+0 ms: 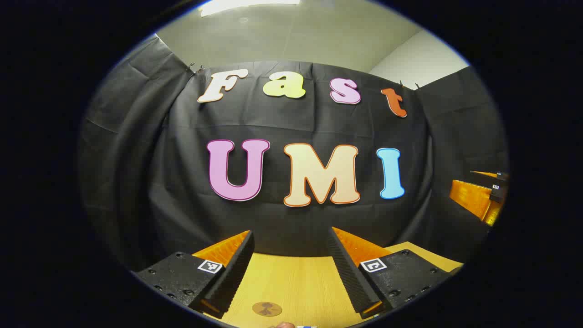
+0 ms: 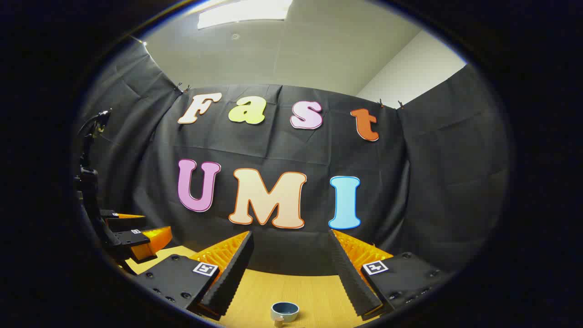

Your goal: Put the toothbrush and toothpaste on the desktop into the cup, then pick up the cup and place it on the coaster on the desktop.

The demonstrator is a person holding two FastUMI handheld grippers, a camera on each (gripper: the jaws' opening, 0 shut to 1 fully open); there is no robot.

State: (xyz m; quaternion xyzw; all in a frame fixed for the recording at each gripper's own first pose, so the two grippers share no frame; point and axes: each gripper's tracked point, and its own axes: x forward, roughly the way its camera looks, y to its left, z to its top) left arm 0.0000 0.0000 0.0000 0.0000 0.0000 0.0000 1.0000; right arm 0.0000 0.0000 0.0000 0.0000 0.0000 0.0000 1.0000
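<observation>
My left gripper (image 1: 290, 232) is open above the wooden desktop (image 1: 296, 282) with nothing between its fingers. A round brown coaster (image 1: 267, 309) lies on the desktop below the gap, near the bottom of the left gripper view. My right gripper (image 2: 290, 233) is open too, and empty. A small pale blue cup (image 2: 284, 311) with a dark inside stands upright on the desktop (image 2: 314, 291) just ahead of it. A small tan object (image 2: 278, 322) sits at the cup's near side, too cut off to identify.
The booth's black cloth wall rises right behind the desktop's far edge. The right gripper (image 1: 483, 196) shows at the far right of the left gripper view. The left gripper (image 2: 132, 237) and its handle appear at the far left of the right gripper view.
</observation>
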